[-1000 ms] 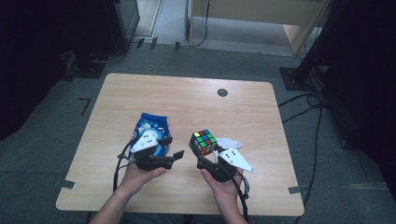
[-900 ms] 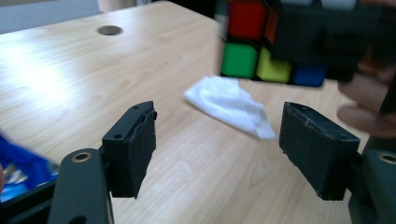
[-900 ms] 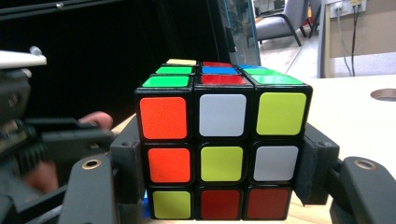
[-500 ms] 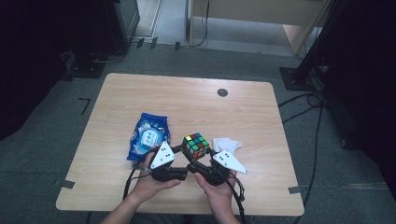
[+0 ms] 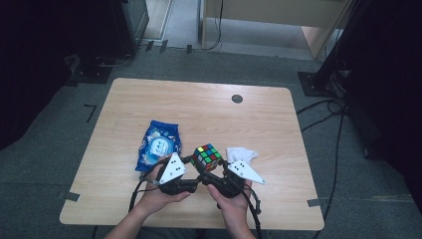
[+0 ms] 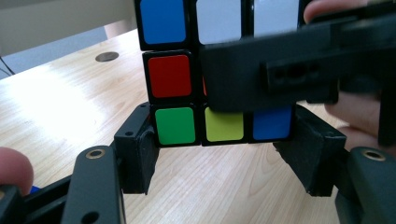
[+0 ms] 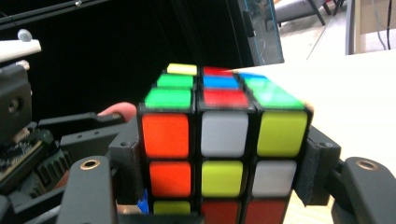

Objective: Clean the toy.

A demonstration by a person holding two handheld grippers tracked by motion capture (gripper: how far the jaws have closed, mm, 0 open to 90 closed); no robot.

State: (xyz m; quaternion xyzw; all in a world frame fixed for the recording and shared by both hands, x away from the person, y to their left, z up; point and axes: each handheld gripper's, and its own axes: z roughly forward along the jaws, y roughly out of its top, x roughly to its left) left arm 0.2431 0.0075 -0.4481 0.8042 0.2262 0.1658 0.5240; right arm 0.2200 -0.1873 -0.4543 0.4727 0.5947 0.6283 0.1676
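Observation:
A scrambled colour cube (image 5: pixel 206 156) is held just above the wooden table (image 5: pixel 199 109), near its front edge. In the right gripper view the cube (image 7: pixel 224 135) sits between the right gripper's (image 7: pixel 224 158) pads, which press on both sides of it. In the left gripper view the left gripper (image 6: pixel 224 135) clasps the cube's (image 6: pixel 175 125) bottom row, its pads against both ends. These jaws have just been closing on the cube. A black jaw of the right gripper crosses the cube's face there. In the high view, the left gripper (image 5: pixel 195 168) and the right gripper (image 5: pixel 213 172) meet under the cube.
A blue snack bag (image 5: pixel 159 144) lies left of the hands. A crumpled white tissue (image 5: pixel 242 153) lies to the right of the cube. A small round dark spot (image 5: pixel 237 98) is set in the table's far side. Black stands and cables ring the table.
The left hand has moved right, from over the blue bag to the cube, and its gripper now clasps the cube. The right gripper still holds the cube, shifted slightly left.

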